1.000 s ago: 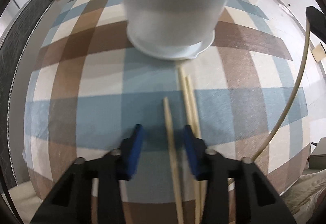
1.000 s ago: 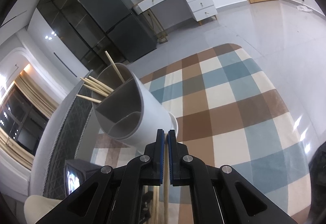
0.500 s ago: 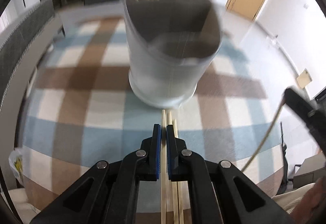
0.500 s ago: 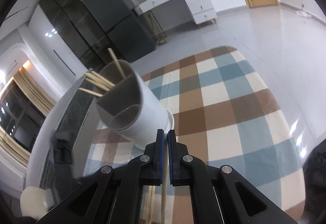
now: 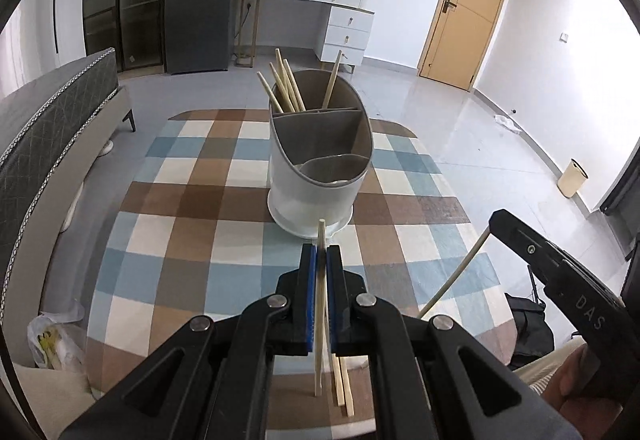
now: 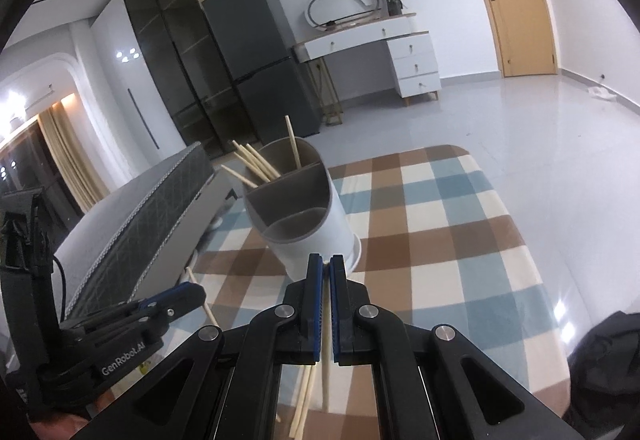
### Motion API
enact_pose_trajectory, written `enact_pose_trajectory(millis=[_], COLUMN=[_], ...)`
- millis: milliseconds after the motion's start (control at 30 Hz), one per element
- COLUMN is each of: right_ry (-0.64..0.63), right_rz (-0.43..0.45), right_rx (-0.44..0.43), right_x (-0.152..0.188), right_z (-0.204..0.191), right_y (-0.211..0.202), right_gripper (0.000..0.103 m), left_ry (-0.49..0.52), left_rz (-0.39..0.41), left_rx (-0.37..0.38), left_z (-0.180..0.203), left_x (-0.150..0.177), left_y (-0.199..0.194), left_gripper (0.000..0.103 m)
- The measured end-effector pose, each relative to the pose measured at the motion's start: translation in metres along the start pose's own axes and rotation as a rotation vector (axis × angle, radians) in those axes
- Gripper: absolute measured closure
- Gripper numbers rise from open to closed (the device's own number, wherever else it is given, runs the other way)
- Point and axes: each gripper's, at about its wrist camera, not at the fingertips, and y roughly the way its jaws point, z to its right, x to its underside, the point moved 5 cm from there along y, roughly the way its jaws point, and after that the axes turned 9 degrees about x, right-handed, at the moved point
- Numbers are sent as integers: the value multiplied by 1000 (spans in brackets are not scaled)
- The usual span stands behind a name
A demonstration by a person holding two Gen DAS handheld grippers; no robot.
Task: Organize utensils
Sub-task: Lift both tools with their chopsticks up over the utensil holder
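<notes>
Holder (image 5: 320,160): straight ahead of left gripper (image 5: 321,260), nearer than right gripper (image 6: 325,272).
Chopstick (image 5: 319,320): clenched, long axis along left fingers.
Right gripper: clenched on second chopstick (image 6: 326,368).

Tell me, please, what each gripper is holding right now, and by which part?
The left gripper pinches a chopstick just below its upper tip. The right gripper also pinches one chopstick close to its upper end.

Chopsticks (image 5: 286,86) in holder's (image 5: 320,176) rear compartment
</notes>
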Motion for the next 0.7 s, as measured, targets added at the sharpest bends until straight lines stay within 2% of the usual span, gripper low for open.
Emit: enact_pose_trajectory(millis=[333,700], right_ry=[26,33], right_rz=[24,78], right_rx=[24,9], right_x=[4,-4], right_z=[8,5], right_y=[-20,-32], right_gripper=[100,100], left_ry=[57,47], left_rz=[-19,-8], left_rx=[-3,22], left_z=[15,13], left_x=[-1,-15], left_y=[-19,-35], left_gripper=[102,102])
